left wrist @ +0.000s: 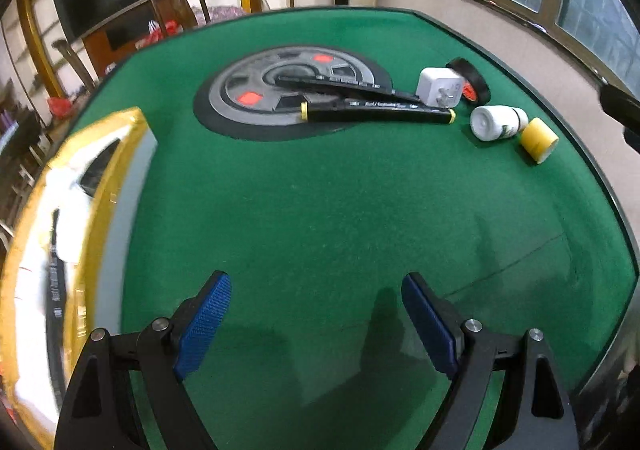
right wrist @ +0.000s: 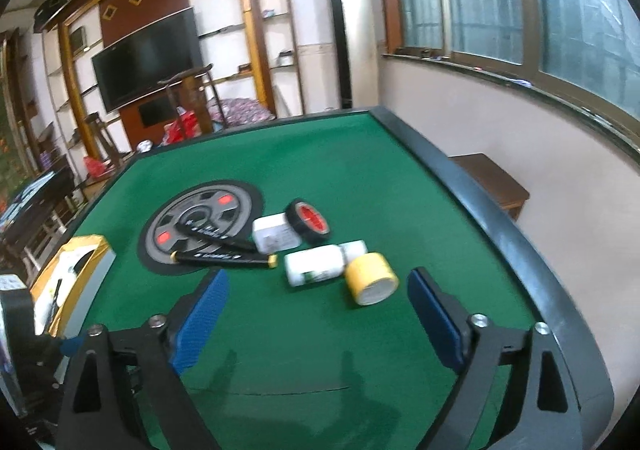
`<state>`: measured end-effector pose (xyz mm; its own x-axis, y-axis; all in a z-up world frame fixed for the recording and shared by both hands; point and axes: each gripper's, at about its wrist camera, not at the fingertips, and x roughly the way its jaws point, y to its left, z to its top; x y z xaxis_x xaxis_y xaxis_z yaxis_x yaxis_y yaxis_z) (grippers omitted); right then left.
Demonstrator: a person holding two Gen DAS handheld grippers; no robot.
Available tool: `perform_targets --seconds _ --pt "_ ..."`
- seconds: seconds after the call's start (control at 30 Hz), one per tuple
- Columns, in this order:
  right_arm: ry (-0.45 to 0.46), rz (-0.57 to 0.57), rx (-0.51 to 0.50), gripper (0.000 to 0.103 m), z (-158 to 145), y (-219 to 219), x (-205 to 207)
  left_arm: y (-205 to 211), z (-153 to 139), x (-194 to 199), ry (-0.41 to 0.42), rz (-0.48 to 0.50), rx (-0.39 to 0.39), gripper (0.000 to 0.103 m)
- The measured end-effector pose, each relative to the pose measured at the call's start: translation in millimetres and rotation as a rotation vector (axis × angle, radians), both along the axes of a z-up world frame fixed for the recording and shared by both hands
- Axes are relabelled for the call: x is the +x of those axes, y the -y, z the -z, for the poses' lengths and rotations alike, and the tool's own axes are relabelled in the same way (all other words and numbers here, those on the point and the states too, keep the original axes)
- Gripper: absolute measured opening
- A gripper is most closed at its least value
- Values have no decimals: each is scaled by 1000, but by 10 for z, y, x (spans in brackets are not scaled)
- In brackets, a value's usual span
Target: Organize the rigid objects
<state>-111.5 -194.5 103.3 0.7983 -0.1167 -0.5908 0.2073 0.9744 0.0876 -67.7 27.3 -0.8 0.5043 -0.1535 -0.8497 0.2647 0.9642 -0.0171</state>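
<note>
Yellow box [left wrist: 96, 186] on green table [left wrist: 320, 210] holds white item, unidentifiable.

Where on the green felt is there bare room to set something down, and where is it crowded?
Bare: the wide felt between the left gripper, the yellow box and the grey disc; also the far edge behind the disc. Crowded: markers, charger, black tape, white bottle and yellow tape cluster together.

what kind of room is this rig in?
Likely a home living room, not a lab: wall-mounted TV set in built-in shelving, wooden chair, and a green felt mahjong-style table.
</note>
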Motion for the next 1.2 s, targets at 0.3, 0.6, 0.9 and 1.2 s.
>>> perform_targets --seconds 0.3,0.6,0.9,1.2 --pt "-37 5 -20 98 49 116 293 -57 62 59 16 -44 -20 94" --pt "-129 -83 234 98 130 546 1094 -59 86 78 3 -45 -8 102" --pt "-280 -199 311 98 396 517 2216 -56 90 90 3 -45 -8 102" --pt "-462 -685 476 99 574 -242 1924 -55 90 93 3 -46 -8 102"
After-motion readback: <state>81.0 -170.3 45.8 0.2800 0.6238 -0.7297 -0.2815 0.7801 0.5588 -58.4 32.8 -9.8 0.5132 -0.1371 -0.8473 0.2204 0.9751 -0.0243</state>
